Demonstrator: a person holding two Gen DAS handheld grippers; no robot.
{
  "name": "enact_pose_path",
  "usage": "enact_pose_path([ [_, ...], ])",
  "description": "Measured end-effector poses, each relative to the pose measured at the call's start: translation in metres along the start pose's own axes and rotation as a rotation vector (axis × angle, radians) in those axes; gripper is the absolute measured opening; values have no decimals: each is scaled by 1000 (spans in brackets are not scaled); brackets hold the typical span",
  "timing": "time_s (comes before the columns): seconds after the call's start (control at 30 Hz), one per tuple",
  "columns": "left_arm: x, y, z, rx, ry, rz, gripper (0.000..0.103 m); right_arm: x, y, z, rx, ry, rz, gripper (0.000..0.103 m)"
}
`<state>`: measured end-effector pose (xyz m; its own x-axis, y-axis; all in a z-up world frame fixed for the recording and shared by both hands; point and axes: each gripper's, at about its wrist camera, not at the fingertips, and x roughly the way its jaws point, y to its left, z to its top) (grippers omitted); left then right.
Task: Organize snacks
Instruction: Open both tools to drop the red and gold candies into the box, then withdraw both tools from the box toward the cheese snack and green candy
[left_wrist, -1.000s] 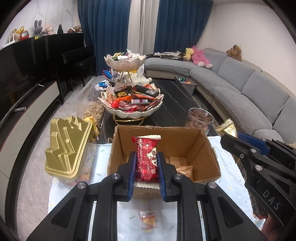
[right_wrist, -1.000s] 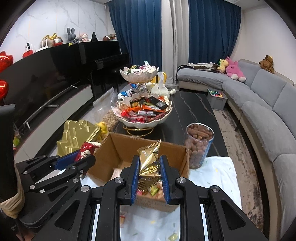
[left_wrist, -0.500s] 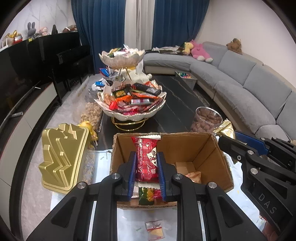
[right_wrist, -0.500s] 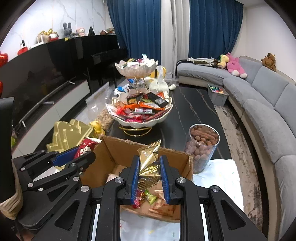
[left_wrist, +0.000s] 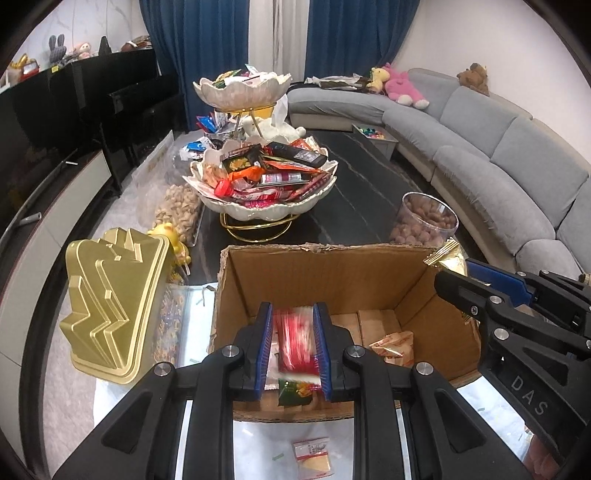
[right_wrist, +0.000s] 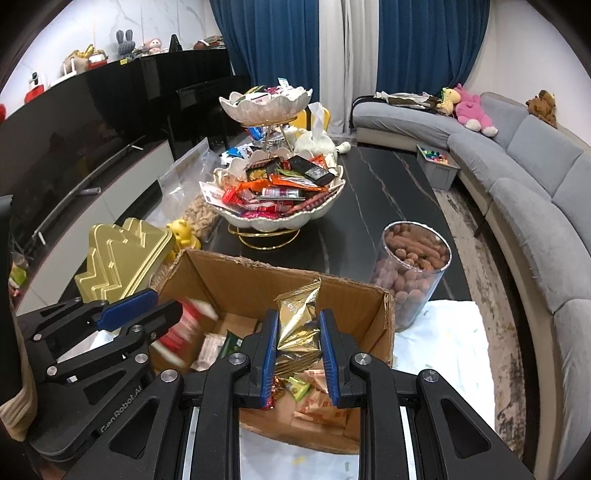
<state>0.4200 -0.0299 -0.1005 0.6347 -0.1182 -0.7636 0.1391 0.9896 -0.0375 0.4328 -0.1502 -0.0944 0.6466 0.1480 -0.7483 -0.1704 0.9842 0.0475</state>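
Two hand-held grippers are seen above one open cardboard box, which is stood on a white cloth at the near end of a dark table. A blurred red snack packet is seen between the blue pads of the left gripper, whose jaws are opening; contact between pads and packet cannot be told for certain, since a narrow gap appears on the left side. A gold foil packet is pinched by the right gripper, its pads pressed against both sides, over the box's near right part. Both packets are held over the box interior, not yet laid down.

Box contents recorded: an orange-and-white packet, a green packet, pale wrapped biscuits and small mixed sweets. One small packet is left on the cloth outside the box, in front of it.

Other containers noted: a two-tier white scalloped bowl stand, the lower bowl heaped with assorted wrapped snacks, the upper bowl also filled; a clear cylindrical jar filled with brown coated nuts, placed just right of the box; a gold ridged container to the left of the box; a clear bag of pale nuts beside the stand; a small grey bin of coloured items by the sofa
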Motion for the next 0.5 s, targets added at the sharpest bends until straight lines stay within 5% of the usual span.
enact_pose_path([
  [0.07, -2, 0, 1, 3, -6, 1, 36, -1, 0, 0, -6, -4, -4, 26],
  [0.23, -9, 2, 2, 10, -28, 29, 49, -11, -3, 1, 3, -47, -34, 72],
  [0.5, -25, 6, -1, -1, -49, 57, 66, -27, -12, 1, 41, -77, -66, 78],
])
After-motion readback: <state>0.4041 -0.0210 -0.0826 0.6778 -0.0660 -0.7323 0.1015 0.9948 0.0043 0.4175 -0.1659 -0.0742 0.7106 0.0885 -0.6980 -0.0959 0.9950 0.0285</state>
